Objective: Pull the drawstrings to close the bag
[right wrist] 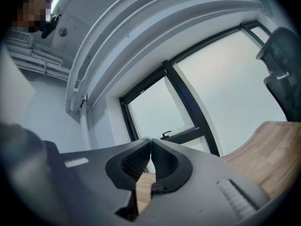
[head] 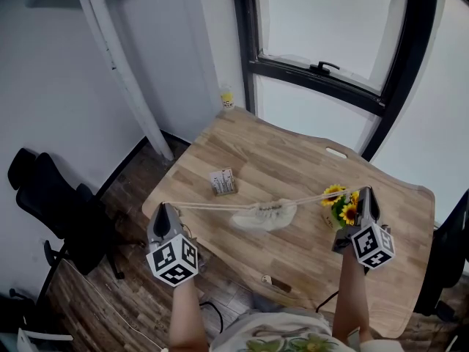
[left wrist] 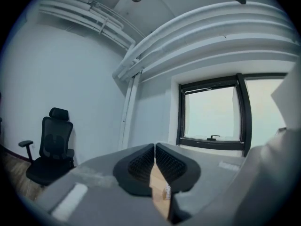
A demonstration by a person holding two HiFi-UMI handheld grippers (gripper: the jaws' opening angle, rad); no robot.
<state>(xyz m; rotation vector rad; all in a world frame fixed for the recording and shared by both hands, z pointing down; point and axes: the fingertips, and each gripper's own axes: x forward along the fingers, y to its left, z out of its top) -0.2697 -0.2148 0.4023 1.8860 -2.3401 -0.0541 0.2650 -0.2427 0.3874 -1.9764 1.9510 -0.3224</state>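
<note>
Over the table (head: 293,160), taut drawstrings (head: 212,206) suspend the bag (head: 265,215). Left gripper (head: 163,207) (9 o'clock) and right gripper (head: 366,191) (3 o'clock) pinch them, evidently to cinch it.

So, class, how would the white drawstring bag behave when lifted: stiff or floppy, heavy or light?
Probably floppy: the bag sags crumpled below its drawstrings. Likely light: those strings run nearly straight despite it.

Small office rm — black swivel chair (head: 55,204), wood desk (head: 278,152), white walls (head: 58,64), big black-framed window (head: 330,20)
</note>
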